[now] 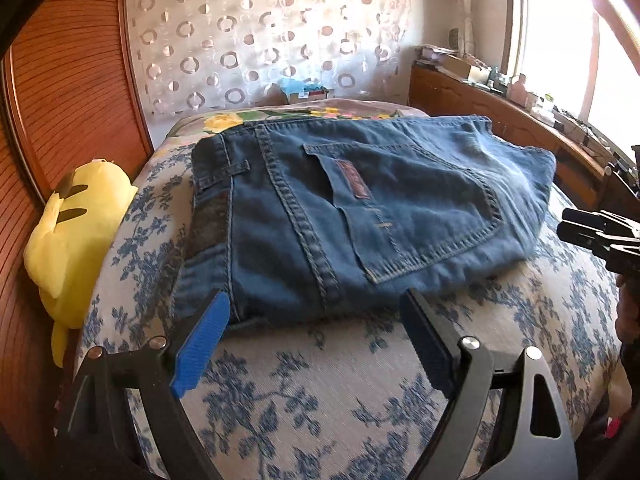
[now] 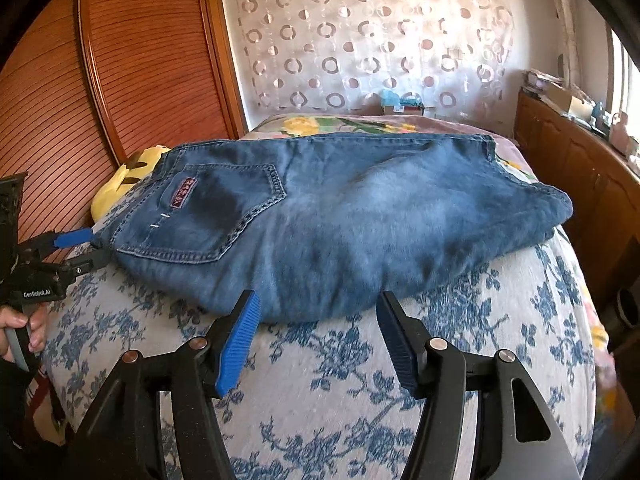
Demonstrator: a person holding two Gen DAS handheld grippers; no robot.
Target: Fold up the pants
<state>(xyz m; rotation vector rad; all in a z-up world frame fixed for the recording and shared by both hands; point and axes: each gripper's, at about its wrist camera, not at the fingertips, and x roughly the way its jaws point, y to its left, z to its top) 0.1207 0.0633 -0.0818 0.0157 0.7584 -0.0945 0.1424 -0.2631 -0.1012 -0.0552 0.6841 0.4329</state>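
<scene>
Blue denim pants [image 1: 360, 208] lie folded in a compact stack on the bed, back pocket up; they also show in the right wrist view [image 2: 340, 220]. My left gripper [image 1: 316, 304] is open and empty, its fingertips at the near edge of the stack by the waistband end. My right gripper [image 2: 318, 304] is open and empty, its fingertips at the near edge of the stack. The left gripper also shows in the right wrist view [image 2: 86, 248], at the stack's left corner. The right gripper shows in the left wrist view [image 1: 576, 226], apart from the stack's right side.
The bed cover [image 1: 320, 400] is white with blue flowers. A yellow plush toy [image 1: 76, 236] lies at the left edge against a wooden slatted wall [image 1: 60, 80]. A wooden cabinet [image 2: 580, 168] with clutter stands along the right, under a window. A floral pillow [image 2: 340, 124] lies behind the pants.
</scene>
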